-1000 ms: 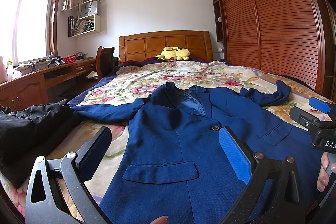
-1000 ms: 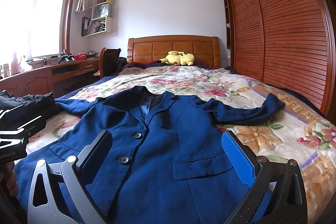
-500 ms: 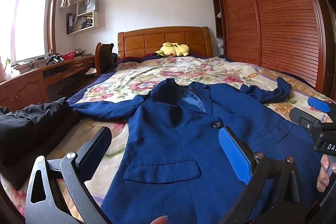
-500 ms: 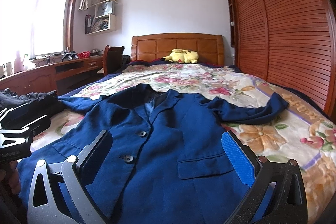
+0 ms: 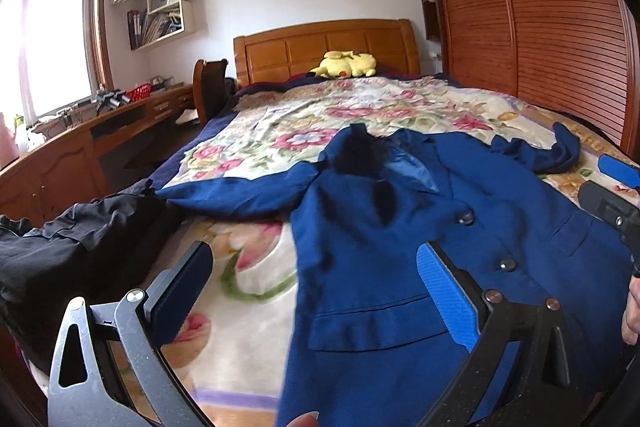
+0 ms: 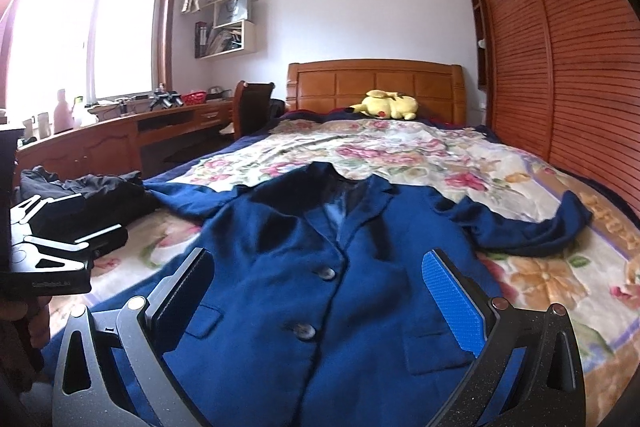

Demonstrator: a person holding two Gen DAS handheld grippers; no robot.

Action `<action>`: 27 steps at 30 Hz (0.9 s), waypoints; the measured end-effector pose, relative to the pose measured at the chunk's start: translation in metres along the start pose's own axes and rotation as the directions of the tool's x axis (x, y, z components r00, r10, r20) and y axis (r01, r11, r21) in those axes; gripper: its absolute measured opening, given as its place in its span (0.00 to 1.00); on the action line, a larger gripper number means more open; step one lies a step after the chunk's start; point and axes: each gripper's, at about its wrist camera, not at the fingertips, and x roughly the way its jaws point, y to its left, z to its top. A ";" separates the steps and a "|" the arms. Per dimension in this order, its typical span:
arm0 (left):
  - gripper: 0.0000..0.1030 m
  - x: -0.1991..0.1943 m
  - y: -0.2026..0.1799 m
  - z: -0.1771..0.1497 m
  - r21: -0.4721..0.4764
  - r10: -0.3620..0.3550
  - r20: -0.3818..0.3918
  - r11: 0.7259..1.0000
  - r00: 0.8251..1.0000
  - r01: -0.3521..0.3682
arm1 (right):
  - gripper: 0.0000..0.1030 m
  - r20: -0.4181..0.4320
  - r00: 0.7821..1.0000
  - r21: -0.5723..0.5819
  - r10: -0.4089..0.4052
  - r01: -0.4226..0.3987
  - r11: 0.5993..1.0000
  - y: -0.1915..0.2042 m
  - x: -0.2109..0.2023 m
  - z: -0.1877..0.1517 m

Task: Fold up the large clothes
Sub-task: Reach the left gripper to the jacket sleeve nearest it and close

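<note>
Left wrist view: the left hand-held gripper (image 5: 314,291) hovers spread and empty over the navy blazer (image 5: 420,243), lying flat on the bed (image 5: 280,131).

Right wrist view: the right hand-held gripper (image 6: 320,299), equally spread, holds nothing; sleeves out, no fold begun yet.

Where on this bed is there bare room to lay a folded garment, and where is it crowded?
Free: the floral blanket between the blue jacket collar and the yellow plush toy; a smaller patch beyond the right sleeve, toward the wardrobe. Crowded: the near half, under the jacket, and the left edge with the dark clothes.
</note>
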 end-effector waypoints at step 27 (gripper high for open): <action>0.99 0.105 0.083 0.032 -0.035 0.041 -0.199 0.998 0.979 -0.049 | 1.00 -0.050 0.994 -0.046 0.100 -0.102 0.994 0.023 0.075 0.049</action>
